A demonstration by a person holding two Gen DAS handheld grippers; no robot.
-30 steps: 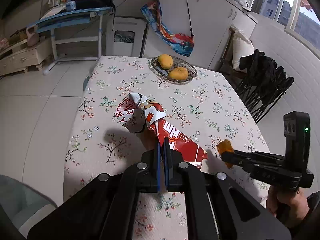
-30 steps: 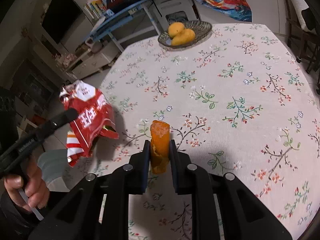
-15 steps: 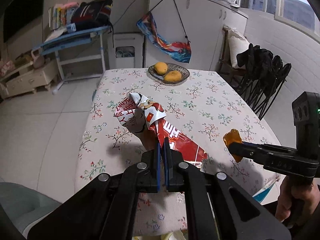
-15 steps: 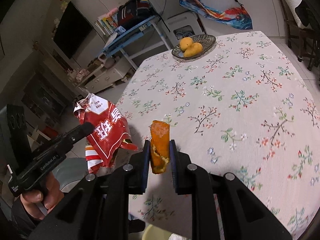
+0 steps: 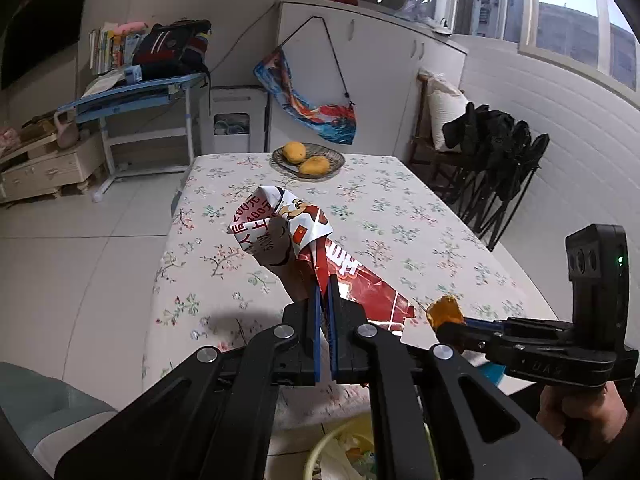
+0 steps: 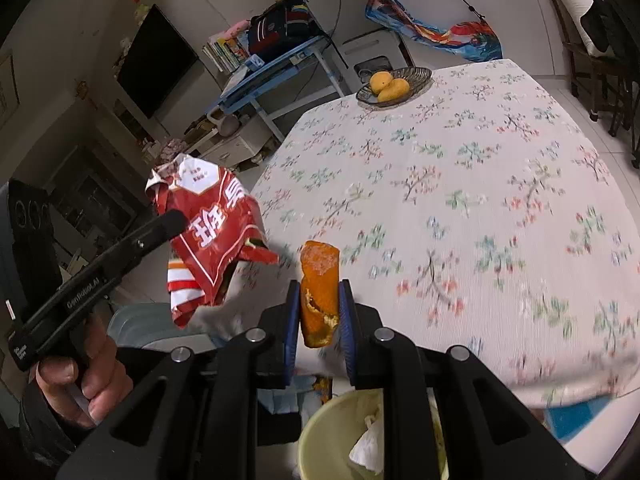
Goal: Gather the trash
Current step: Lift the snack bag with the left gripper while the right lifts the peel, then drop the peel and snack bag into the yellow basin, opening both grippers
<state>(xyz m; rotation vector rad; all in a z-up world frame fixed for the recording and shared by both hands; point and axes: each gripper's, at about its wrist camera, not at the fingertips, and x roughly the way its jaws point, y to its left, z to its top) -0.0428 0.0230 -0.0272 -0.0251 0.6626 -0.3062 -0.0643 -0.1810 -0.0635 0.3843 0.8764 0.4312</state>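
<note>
Above bin [image 6: 320, 436], grippers [image 5: 323, 300] pinch wrapper [image 5: 340, 276]; peel [image 6: 319, 292].

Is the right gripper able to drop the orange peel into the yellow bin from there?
Probably yes. The right gripper holds the orange peel off the table's edge, and the yellow bin sits open just below with nothing between.

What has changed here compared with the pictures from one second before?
Both grippers drew back from the floral-cloth table toward its near edge, so a pale yellow trash bin now shows below. Unchanged: left gripper shut on the red crumpled snack bag, right gripper on the orange peel piece.
</note>
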